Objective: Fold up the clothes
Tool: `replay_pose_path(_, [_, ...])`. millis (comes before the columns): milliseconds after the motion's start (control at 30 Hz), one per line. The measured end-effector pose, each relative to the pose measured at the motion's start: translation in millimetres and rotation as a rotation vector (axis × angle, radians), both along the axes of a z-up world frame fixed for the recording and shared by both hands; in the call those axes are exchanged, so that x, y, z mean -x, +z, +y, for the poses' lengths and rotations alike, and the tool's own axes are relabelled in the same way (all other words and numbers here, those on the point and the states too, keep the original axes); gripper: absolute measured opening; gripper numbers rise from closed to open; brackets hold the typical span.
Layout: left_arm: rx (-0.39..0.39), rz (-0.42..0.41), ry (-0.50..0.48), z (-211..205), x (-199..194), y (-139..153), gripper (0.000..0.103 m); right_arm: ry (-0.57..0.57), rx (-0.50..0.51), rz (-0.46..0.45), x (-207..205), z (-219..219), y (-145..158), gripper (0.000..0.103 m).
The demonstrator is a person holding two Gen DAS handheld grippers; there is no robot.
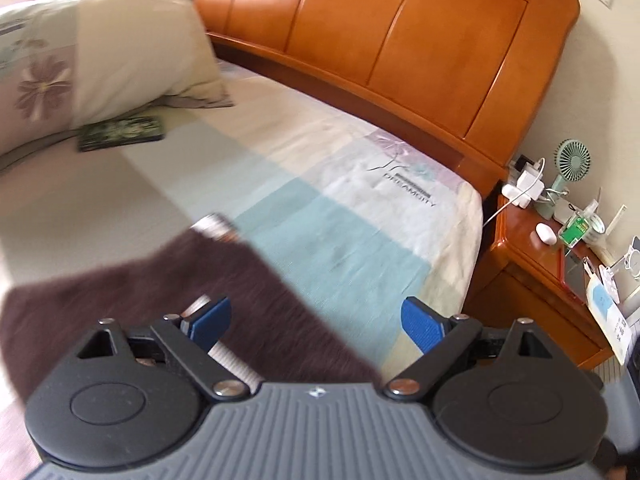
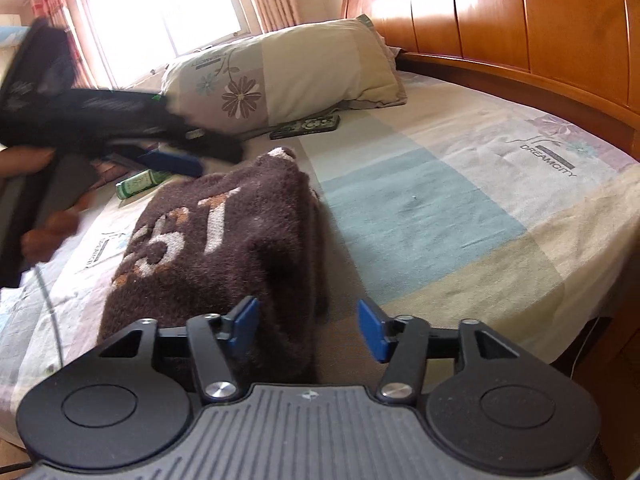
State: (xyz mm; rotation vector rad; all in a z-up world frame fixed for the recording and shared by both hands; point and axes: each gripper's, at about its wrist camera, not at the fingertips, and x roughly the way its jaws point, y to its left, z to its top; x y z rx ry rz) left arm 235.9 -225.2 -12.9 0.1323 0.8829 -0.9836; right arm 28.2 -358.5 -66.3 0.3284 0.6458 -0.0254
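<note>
A dark brown fuzzy garment (image 2: 208,240) with white and orange lettering lies folded on the bed sheet (image 2: 440,208). My right gripper (image 2: 309,326) is open at its near right edge; the blue pads stand apart and a strip of the cloth lies between them without being pressed. In the left wrist view the same brown garment (image 1: 160,292) lies below my left gripper (image 1: 318,326), whose jaws are wide open with nothing gripped. The left gripper (image 2: 172,162) also shows blurred at the upper left of the right wrist view, held by a hand (image 2: 36,160) above the garment's far end.
A floral pillow (image 2: 288,72) and a dark patterned flat case (image 2: 306,126) lie at the head of the bed. A wooden headboard (image 1: 400,40) runs behind. A small green box (image 2: 140,182) sits left of the garment. The nightstand (image 1: 552,264) carries a fan and a charger.
</note>
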Motion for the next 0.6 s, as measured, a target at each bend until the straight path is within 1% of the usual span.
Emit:
replay_pose_path(33, [0.011,0.022,-0.002,-7.2,-5.2,-6.1,0.092,-0.003,0.001,0.001,1.0,-1.3,-0.3,0.069])
replay_pose_path(100, [0.033,0.066,-0.006,-21.6,-15.6,-18.3,0.092,-0.008,-0.002,0.003,2.6,-3.6,-1.2,0.07])
replay_pose_path(200, [-0.007,0.184,0.02,-36.4,-35.5,-44.8,0.093,-0.015,-0.008,0.003,3.9,-7.6,-2.6,0.072])
replay_pose_path(233, [-0.001,0.216,0.036,-36.5,-41.1,-50.2,0.093,-0.019,-0.01,0.003,4.1,-9.1,-2.8,0.072])
replay_pose_path(267, [0.008,0.246,0.053,-35.9,-46.6,-55.0,0.093,-0.023,-0.011,0.003,4.3,-10.7,-3.1,0.072])
replay_pose_path(333, [0.03,0.304,0.081,-32.8,-54.2,-53.2,0.093,-0.025,-0.015,0.005,4.5,-12.4,-3.7,0.072])
replay_pose_path(433, [0.022,0.292,0.079,-29.6,-46.6,-37.2,0.093,-0.025,-0.021,0.006,4.6,-13.7,-4.1,0.072])
replay_pose_path(533, [0.019,0.263,0.023,-25.1,-25.7,-19.9,0.093,-0.023,-0.023,-0.001,6.1,-12.5,-2.2,0.073])
replay_pose_path(600, [0.05,0.286,-0.02,-19.9,-11.8,-15.1,0.094,-0.019,-0.017,-0.006,7.5,-9.7,0.2,0.073])
